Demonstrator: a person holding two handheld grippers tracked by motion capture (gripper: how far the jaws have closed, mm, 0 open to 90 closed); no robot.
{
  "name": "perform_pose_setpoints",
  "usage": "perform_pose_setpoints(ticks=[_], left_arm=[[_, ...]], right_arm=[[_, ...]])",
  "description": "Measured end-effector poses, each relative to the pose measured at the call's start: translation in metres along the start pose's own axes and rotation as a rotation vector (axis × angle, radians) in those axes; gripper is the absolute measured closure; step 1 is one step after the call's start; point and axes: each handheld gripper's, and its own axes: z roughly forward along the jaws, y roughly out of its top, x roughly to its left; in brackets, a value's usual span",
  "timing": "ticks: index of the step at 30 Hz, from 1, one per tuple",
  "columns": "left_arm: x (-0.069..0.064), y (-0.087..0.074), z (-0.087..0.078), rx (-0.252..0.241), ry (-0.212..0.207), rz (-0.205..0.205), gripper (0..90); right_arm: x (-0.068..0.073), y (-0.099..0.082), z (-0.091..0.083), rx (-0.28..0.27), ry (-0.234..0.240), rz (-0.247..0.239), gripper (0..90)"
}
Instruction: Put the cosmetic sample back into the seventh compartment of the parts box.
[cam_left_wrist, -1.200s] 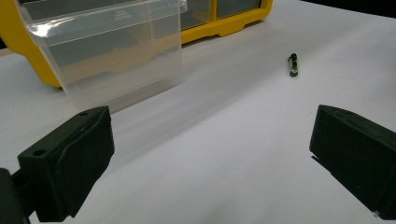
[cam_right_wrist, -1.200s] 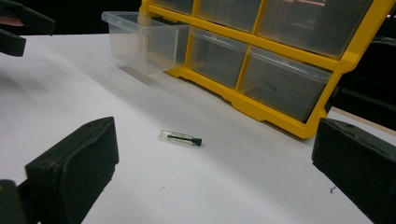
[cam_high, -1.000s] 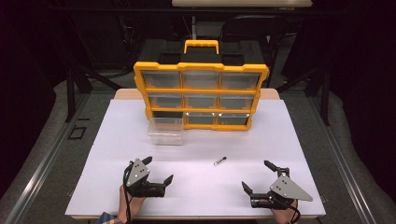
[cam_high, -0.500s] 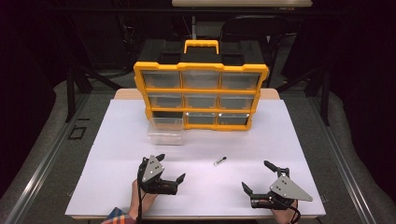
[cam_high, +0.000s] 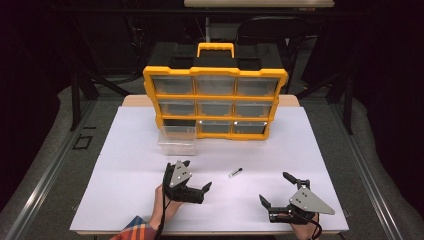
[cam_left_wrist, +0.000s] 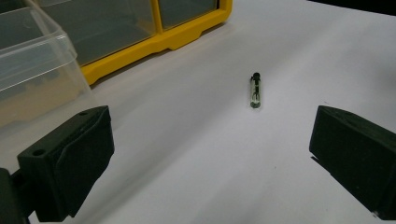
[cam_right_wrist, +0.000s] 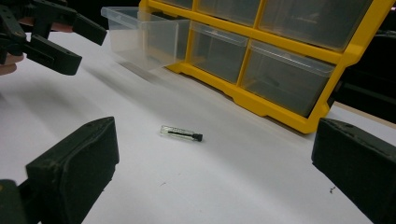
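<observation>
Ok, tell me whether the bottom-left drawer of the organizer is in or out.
Out. The clear drawer sits on the white table in front of the yellow organizer, whose bottom-left slot shows dark and vacant.

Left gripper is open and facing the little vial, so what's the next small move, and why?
Probably ease the left gripper forward until the vial lies between its jaws, then close. The jaws stand wide open, and the vial lies loose on the white table, ahead and apart from them. The right gripper is open too, farther back. The pulled-out drawer looks like the likely destination.
</observation>
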Motion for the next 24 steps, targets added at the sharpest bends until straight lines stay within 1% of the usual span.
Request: perform_pose_setpoints(ticks=[4, 10, 13, 14, 15, 18, 22, 24], left_arm=[[-0.003, 0.004, 0.01, 0.016, -0.019, 0.008, 0.0], [-0.012, 0.011, 0.027, 0.047, -0.053, 0.03, 0.0], [-0.015, 0.015, 0.037, 0.076, -0.069, 0.042, 0.0], [-0.015, 0.015, 0.037, 0.076, -0.069, 0.042, 0.0], [-0.018, 0.016, 0.043, 0.092, -0.08, 0.05, 0.0], [-0.021, 0.018, 0.051, 0.106, -0.089, 0.065, 0.0], [-0.022, 0.022, 0.061, 0.122, -0.1, 0.053, 0.0], [-0.022, 0.024, 0.066, 0.132, -0.106, 0.055, 0.0]], right_arm=[[0.0, 0.0, 0.001, 0.004, 0.004, 0.007, 0.1], [0.0, 0.0, 0.0, 0.004, 0.003, 0.004, 0.2], [-0.001, -0.001, 0.0, 0.004, 0.004, 0.011, 0.2], [-0.001, 0.0, 0.0, 0.002, 0.005, 0.013, 0.2], [-0.001, 0.0, 0.0, 0.003, 0.007, 0.012, 0.2], [-0.001, 0.0, 0.0, 0.003, 0.007, 0.007, 0.2], [-0.002, -0.001, 0.0, 0.008, 0.006, 0.013, 0.2], [-0.002, -0.001, 0.001, 0.009, 0.006, 0.016, 0.2]])
